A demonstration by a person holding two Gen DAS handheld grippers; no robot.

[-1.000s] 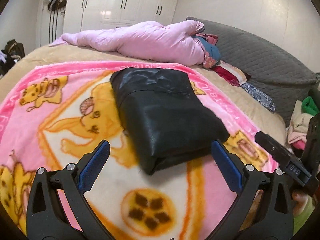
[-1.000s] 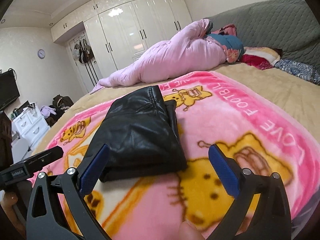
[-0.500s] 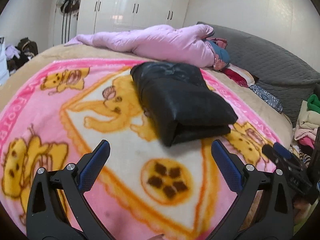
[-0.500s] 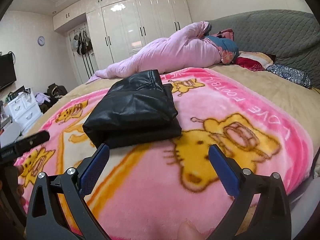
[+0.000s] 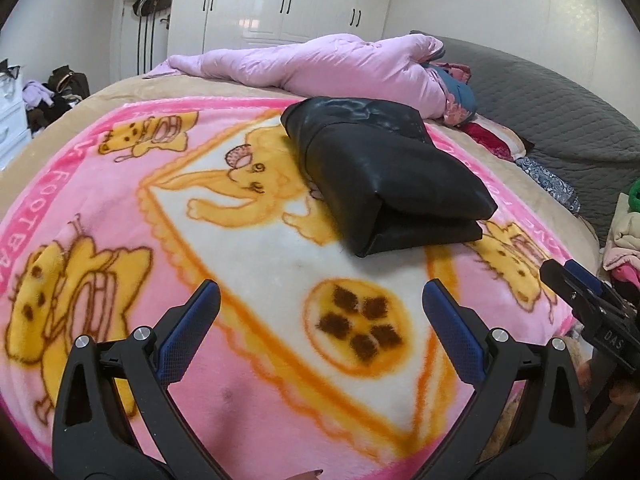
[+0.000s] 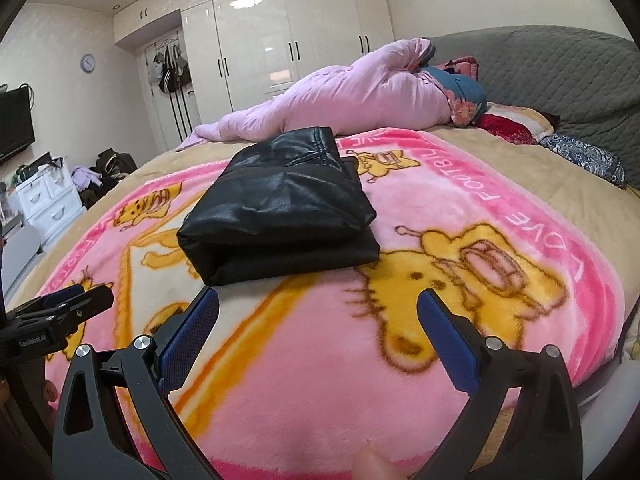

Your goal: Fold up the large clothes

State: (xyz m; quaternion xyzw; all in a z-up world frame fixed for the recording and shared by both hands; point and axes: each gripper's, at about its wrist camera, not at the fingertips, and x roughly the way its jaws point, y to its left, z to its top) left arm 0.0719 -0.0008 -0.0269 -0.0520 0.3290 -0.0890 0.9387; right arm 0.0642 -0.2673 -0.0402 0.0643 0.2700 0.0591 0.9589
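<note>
Your black garment (image 5: 384, 176) lies folded into a thick rectangular bundle on the pink cartoon blanket (image 5: 260, 360), toward the blanket's far edge and a little to its right half as you see it from the left wrist camera. Its stacked fold edges face you. You have bare blanket all along its near side, between it and both claws. Beyond it, a rumpled pink quilt (image 6: 340, 96) lies along the bed's far edge, close to the bundle's far end. Your left gripper (image 5: 320, 308) hangs over the near part of the blanket with its jaws spread wide, gripping nothing. Your right gripper (image 6: 318, 308) hangs likewise over the blanket's near right part, jaws wide, gripping nothing, well short of the bundle.
</note>
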